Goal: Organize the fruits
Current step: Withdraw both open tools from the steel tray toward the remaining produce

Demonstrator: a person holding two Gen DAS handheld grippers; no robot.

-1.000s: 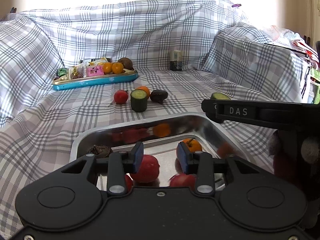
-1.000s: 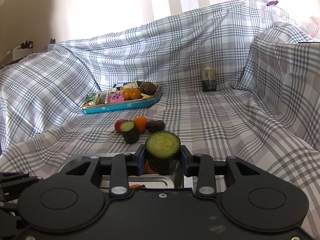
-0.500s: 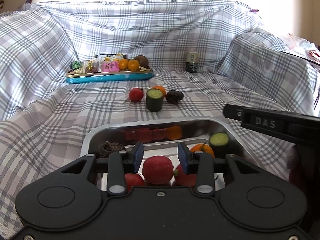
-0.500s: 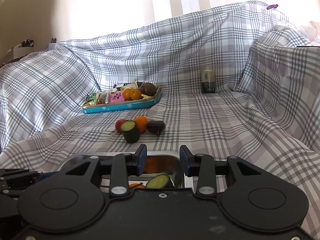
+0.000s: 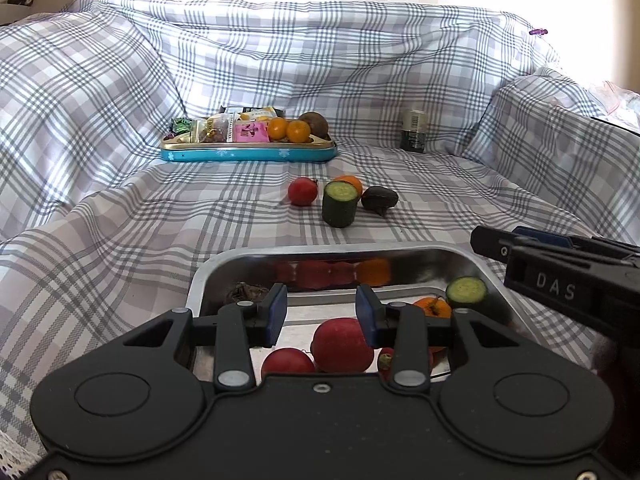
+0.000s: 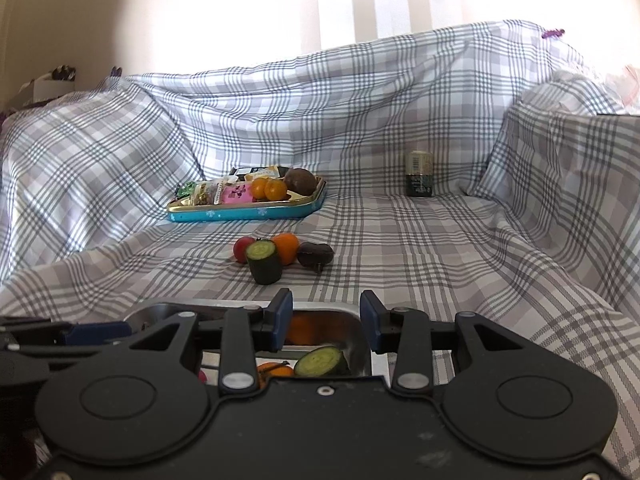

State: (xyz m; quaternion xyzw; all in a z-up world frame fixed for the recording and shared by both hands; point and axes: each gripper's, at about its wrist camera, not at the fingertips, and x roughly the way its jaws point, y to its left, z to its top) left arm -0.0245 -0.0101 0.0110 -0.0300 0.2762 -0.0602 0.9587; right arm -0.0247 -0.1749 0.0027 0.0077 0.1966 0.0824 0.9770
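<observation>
1. The right gripper (image 6: 326, 326) has jaws apart with nothing between them; they've just been opening. A cucumber chunk (image 6: 321, 361) lies in the metal tray (image 5: 336, 249), just below.
2. The left gripper (image 5: 321, 314) hovers over the same tray, jaws half open and empty, red fruit (image 5: 342, 345) underneath.
3. Out on the plaid cloth (image 5: 120, 220): a tomato (image 5: 303, 191), an orange (image 5: 350, 182), an upright cucumber piece (image 5: 340, 204) and a dark fruit (image 5: 379, 198), huddled close.
4. I'd guess the cucumber piece is firm, light, waxy-skinned. Take it across the round sides, mid-height.
5. The tomato probably bruises, so go gentle.
</observation>
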